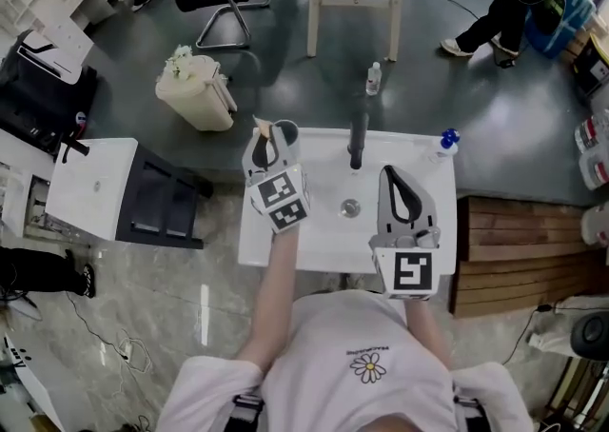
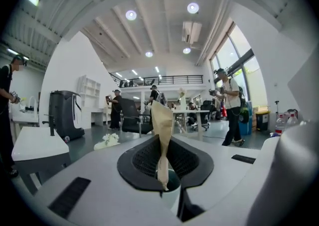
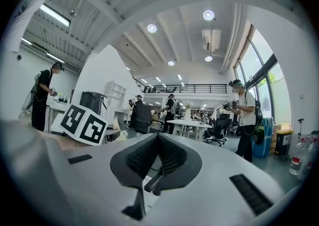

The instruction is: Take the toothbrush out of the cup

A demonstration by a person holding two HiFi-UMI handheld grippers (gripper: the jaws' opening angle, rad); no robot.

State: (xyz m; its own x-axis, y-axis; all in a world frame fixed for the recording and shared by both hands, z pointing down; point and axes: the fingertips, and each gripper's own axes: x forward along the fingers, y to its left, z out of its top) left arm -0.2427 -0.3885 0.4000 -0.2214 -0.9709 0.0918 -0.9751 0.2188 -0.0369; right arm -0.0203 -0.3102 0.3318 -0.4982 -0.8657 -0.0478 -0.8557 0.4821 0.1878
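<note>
Over counter (image 1: 324, 242), left hand-held gripper (image 1: 271, 138) clamps toothbrush (image 2: 162, 130) upright for straight pull; right hand-held gripper (image 3: 157, 138) closed, empty, idle.

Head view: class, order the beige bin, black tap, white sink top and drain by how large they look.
1. white sink top
2. beige bin, though it stands farther from the camera
3. black tap
4. drain

legible text: none | shirt (image 1: 324, 378): chest print too small to read
</note>
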